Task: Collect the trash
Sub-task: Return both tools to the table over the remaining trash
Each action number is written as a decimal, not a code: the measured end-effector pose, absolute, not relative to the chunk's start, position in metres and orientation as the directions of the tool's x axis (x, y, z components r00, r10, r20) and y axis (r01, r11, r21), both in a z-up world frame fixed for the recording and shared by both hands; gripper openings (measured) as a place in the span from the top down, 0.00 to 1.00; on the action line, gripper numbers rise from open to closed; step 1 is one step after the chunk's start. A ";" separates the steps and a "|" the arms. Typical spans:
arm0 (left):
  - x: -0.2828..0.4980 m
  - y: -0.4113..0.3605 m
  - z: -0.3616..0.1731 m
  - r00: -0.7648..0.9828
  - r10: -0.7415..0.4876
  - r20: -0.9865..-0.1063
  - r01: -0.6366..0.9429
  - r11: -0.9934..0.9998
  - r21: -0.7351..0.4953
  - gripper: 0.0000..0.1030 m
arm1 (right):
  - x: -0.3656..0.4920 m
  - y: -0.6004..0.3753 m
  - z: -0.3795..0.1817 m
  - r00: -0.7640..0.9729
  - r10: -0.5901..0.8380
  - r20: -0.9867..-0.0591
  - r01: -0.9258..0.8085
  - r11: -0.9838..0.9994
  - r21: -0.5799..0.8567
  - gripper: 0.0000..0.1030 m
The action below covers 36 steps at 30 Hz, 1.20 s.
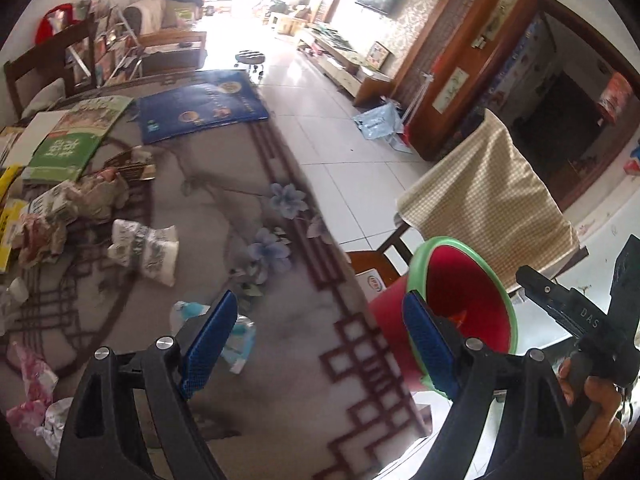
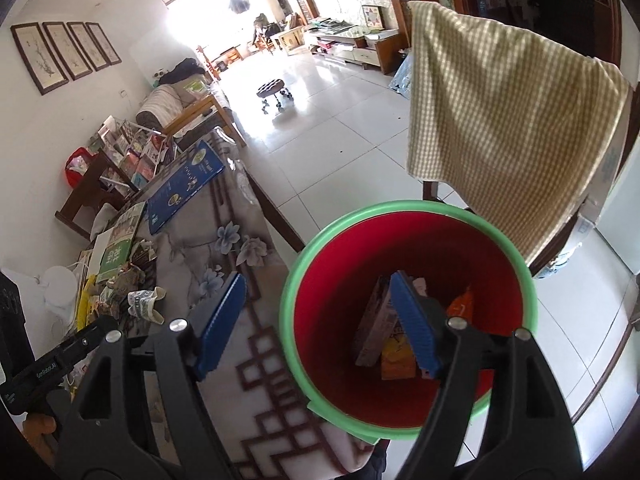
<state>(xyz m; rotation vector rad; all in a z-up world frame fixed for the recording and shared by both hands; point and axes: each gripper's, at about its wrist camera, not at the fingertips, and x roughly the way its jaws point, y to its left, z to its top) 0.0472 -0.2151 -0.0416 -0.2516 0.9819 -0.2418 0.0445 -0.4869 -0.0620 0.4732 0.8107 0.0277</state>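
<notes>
A red bin with a green rim [image 2: 408, 216] stands beside the table's right edge; it also shows in the left wrist view [image 1: 460, 276]. Inside lie a flattened carton [image 2: 372, 320] and orange wrappers [image 2: 396, 356]. My right gripper [image 2: 320, 324] is open and empty, above the bin's left rim. My left gripper [image 1: 320, 340] is open and empty over the table edge. A white-blue wrapper [image 1: 236, 336] lies just beyond its left finger. A crumpled white packet [image 1: 146, 250], crumpled paper [image 1: 76, 204] and pink wrappers [image 1: 32, 384] lie on the table.
The table [image 1: 280, 360] has a grey patterned cloth. A blue bag [image 1: 200, 104] and green bag [image 1: 76, 140] lie at its far end. A chair with a checked cloth [image 2: 500, 128] stands behind the bin. White tiled floor [image 1: 320, 120] is to the right.
</notes>
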 end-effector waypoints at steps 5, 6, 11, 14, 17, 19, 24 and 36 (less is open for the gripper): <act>0.034 -0.171 -0.057 0.525 -0.261 -0.810 -0.041 0.943 -0.330 0.22 | 0.059 -0.449 -0.063 0.663 0.257 -0.703 0.082 0.909 0.409 0.29; 0.030 -0.162 -0.061 0.521 -0.254 -0.815 -0.070 0.939 -0.337 0.22 | 0.061 -0.442 -0.063 0.656 0.268 -0.705 0.068 0.910 0.409 0.29; 0.012 -0.137 -0.074 0.508 -0.248 -0.825 -0.137 0.922 -0.362 0.22 | 0.070 -0.401 -0.062 0.628 0.313 -0.713 -0.001 0.916 0.401 0.28; 0.007 -0.121 -0.079 0.497 -0.245 -0.833 -0.148 0.921 -0.359 0.22 | 0.075 -0.376 -0.061 0.611 0.332 -0.719 -0.036 0.919 0.394 0.28; 0.003 -0.101 -0.076 0.515 -0.235 -0.824 -0.147 0.923 -0.355 0.22 | 0.079 -0.351 -0.058 0.599 0.345 -0.723 -0.060 0.919 0.390 0.28; 0.002 -0.081 -0.072 0.533 -0.208 -0.820 -0.141 0.934 -0.328 0.22 | 0.081 -0.330 -0.055 0.589 0.355 -0.726 -0.082 0.920 0.383 0.28; -0.004 -0.022 -0.070 0.556 -0.126 -0.822 -0.155 0.955 -0.251 0.16 | 0.075 -0.265 -0.058 0.542 0.396 -0.741 -0.144 0.913 0.382 0.25; -0.017 0.106 -0.088 0.520 -0.081 -0.850 -0.250 0.938 -0.242 0.16 | 0.036 -0.085 -0.118 0.201 0.524 -0.828 -0.303 0.837 0.456 0.23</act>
